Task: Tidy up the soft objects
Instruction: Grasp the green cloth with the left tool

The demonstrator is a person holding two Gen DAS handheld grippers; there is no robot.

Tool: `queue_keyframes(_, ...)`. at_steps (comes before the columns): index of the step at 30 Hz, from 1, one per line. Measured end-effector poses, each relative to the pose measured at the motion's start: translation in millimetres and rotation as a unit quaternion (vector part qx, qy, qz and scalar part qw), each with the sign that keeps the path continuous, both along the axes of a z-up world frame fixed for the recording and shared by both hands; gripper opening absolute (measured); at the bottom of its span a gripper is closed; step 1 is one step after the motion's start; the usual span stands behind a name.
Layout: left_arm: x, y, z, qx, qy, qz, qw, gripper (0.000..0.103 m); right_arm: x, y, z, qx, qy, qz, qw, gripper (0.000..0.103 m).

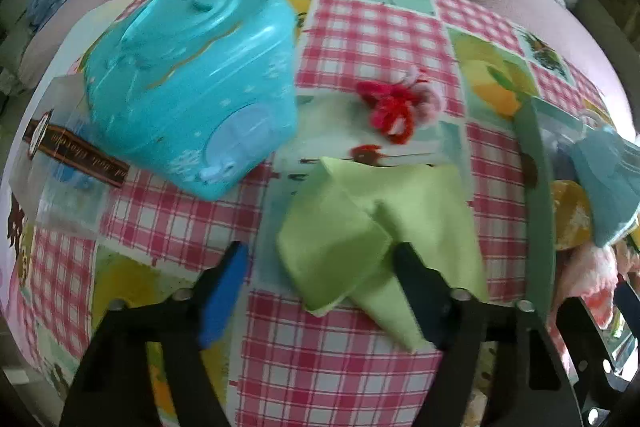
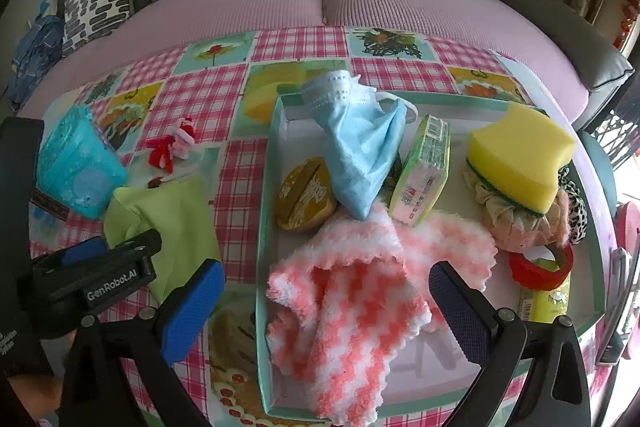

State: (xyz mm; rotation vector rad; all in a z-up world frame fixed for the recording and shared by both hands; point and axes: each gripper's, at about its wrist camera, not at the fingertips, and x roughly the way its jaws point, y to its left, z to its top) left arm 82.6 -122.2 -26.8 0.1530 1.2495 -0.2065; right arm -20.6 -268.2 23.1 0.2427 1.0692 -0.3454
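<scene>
While the left tongs (image 1: 320,259) hang steeply over the table (image 1: 340,367), their jaws stand partly apart astride the near corner of the green cloth (image 1: 380,219); the right finger lies against the fabric, the left finger's blue pad sits clear of it, and no grip is evident. The cloth lies crumpled on the checked table cover, just left of the tray (image 2: 266,227). A turquoise plastic case (image 1: 192,87) rests beyond it to the left, and a small red and pink toy (image 1: 394,103) lies farther back. The right tongs (image 2: 326,291) hover wide and empty above the pink and white fluffy cloth (image 2: 352,327) inside the tray. Also in the tray: a blue face mask (image 2: 360,155), a tissue pack (image 2: 424,171), a yellow sponge (image 2: 520,155), a round yellow item (image 2: 306,195) and a red tape roll (image 2: 540,267)
</scene>
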Motion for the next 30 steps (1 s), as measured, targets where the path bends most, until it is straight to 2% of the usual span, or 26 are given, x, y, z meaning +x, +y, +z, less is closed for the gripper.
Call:
queue_keyframes(2,-2,-7,2,-0.003,-0.003,-0.014,0.9999,0.057,0,0,0,0.0,0.0,-0.001,1.0,0.103)
queue_keyframes(6,-4,-21,3,-0.007,-0.008,-0.028,0.9996,0.046,0,0,0,0.0,-0.001,-0.002,1.0,0.103)
queue_keyframes(11,-7,-18,7,-0.028,-0.009,-0.032,0.9991,0.023,0,1,0,-0.002,-0.002,-0.002,1.0,0.103)
queue_keyframes(13,-5,-13,7,-0.036,-0.008,-0.031,0.9988,0.018,1,2,0,-0.002,-0.003,0.0,1.0,0.103)
queue_keyframes(20,-6,10,12,-0.066,-0.003,-0.018,0.9976,0.01,4,6,4,-0.001,-0.017,0.005,1.0,0.103)
queue_keyframes(30,-5,48,26,-0.097,-0.016,0.024,0.9949,0.009,12,21,14,-0.005,-0.05,0.021,0.999,0.103)
